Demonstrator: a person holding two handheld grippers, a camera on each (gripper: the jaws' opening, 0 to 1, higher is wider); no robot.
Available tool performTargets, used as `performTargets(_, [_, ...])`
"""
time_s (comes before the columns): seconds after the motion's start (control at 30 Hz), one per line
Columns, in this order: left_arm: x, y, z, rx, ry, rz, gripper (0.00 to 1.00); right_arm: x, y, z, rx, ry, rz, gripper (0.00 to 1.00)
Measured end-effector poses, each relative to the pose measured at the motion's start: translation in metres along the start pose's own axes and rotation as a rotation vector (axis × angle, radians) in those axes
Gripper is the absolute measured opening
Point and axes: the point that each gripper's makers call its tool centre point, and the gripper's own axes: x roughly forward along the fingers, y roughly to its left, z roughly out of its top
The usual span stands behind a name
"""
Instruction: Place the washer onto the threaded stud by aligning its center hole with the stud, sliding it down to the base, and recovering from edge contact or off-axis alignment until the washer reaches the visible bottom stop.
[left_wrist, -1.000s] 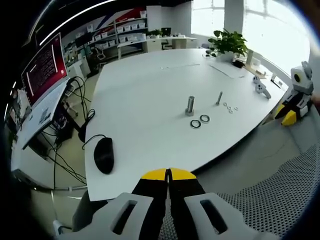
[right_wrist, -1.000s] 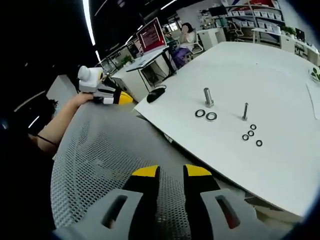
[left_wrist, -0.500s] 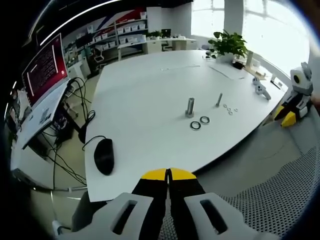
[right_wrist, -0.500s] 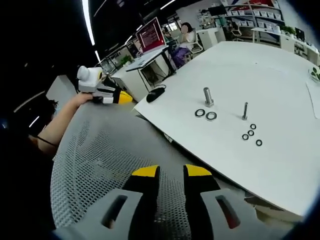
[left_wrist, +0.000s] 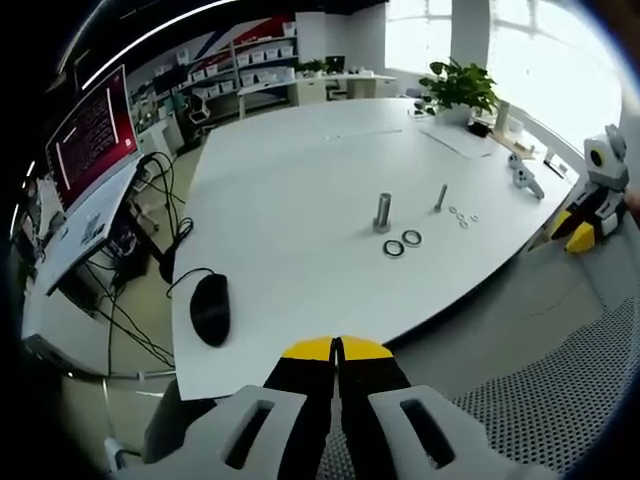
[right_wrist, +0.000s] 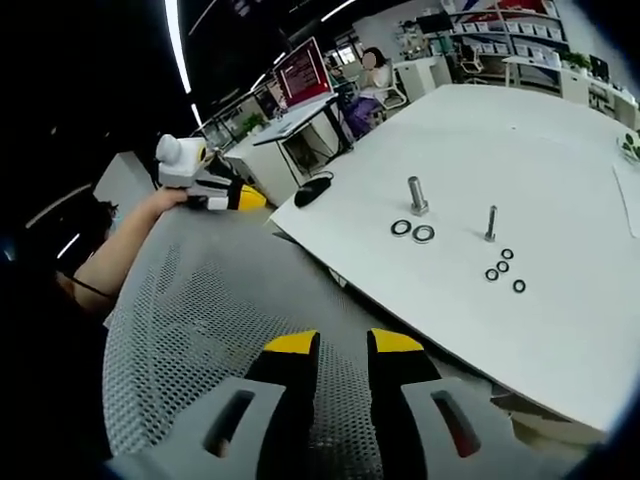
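Observation:
Two threaded studs stand upright on the white table (left_wrist: 290, 180): a thick stud (left_wrist: 382, 212) (right_wrist: 416, 195) and a thin stud (left_wrist: 440, 197) (right_wrist: 490, 222). Two large washers (left_wrist: 402, 243) (right_wrist: 412, 231) lie flat just in front of the thick stud. Several small washers (left_wrist: 460, 215) (right_wrist: 503, 266) lie beside the thin one. My left gripper (left_wrist: 337, 348) is shut and empty, off the table's near edge. My right gripper (right_wrist: 343, 345) is open with nothing between its jaws, above a mesh chair back. Each gripper also appears in the other's view: the right gripper (left_wrist: 590, 205), and the left gripper (right_wrist: 200, 170) held in a hand.
A black mouse (left_wrist: 209, 310) (right_wrist: 312, 188) lies near the table's edge with cables hanging below. A grey mesh chair back (right_wrist: 220, 320) sits under both grippers. A red-screen monitor (left_wrist: 90, 130) stands on a side desk, a potted plant (left_wrist: 460, 85) at the table's far end.

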Motion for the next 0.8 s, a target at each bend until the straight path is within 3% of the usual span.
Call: performTargets(0.8, [-0.0011,0.0023,0.0000,-0.009,-0.001,0.012,0.00,0.0008,0.0036,0.0008,-0.010,0.000,0.020,0.22])
